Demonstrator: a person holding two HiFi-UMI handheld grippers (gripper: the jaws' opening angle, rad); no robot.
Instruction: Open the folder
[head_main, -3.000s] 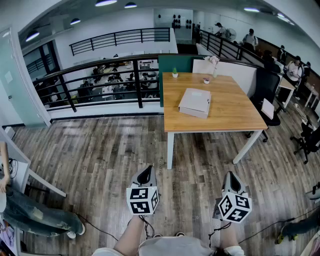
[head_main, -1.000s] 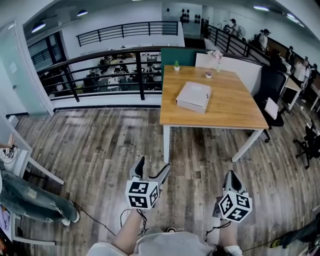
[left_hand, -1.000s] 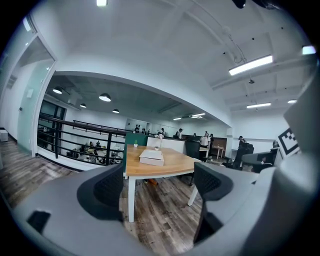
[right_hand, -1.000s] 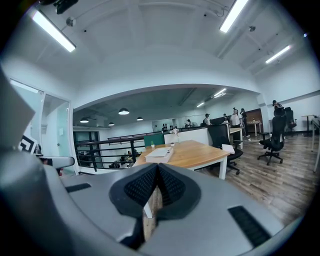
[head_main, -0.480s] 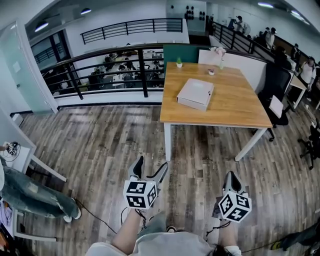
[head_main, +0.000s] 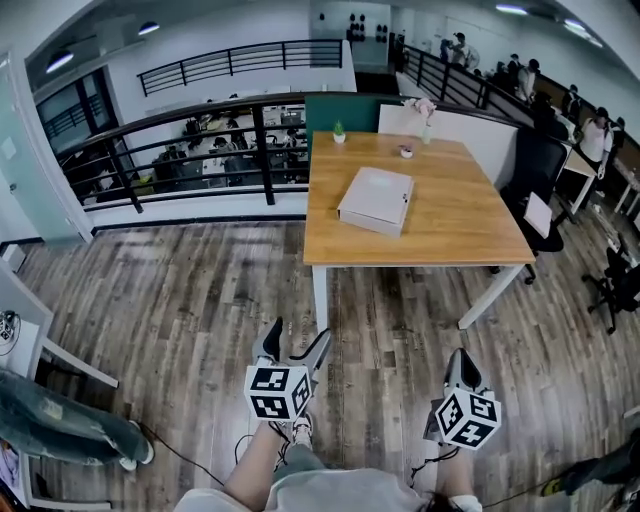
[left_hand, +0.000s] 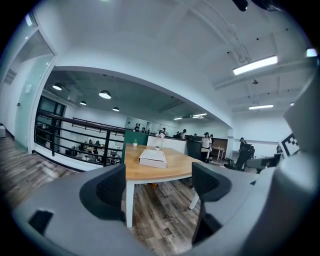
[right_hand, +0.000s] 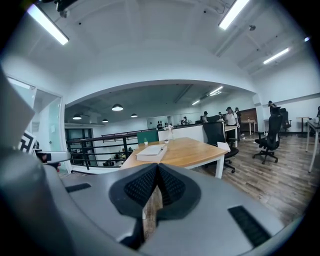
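1. Task item: the folder (head_main: 376, 200) is a pale, thick, box-like binder. It lies flat on the wooden table (head_main: 455, 225), toward the left half of the top. Its cover is down, and no view shows a gap along its edges.
2. Left gripper (head_main: 297, 343): the jaws stand apart with nothing between them. In the left gripper view the table and folder show through the gap, far ahead.
3. Right gripper (head_main: 461, 357): the jaws are clenched, pad against pad, and hold nothing.
4. Position: both grippers are held low in front of the person, over the plank floor (head_main: 180, 300). They are well apart from the table, and neither touches anything.
5. Other items on the table: a small potted plant (head_main: 339, 130) and a vase of flowers (head_main: 427, 108) stand at the far edge. Both are clear of the folder and do not appear to obstruct it.
6. Progress, by judgement: no part of the task is done. Still to do:
   - close the distance to the table;
   - bring a gripper to the free edge of the cover;
   - lift the cover over.
7. Notes:
   - The right jaws will need to part if that gripper is to take the cover.
   - From this range I cannot tell which side is the spine.
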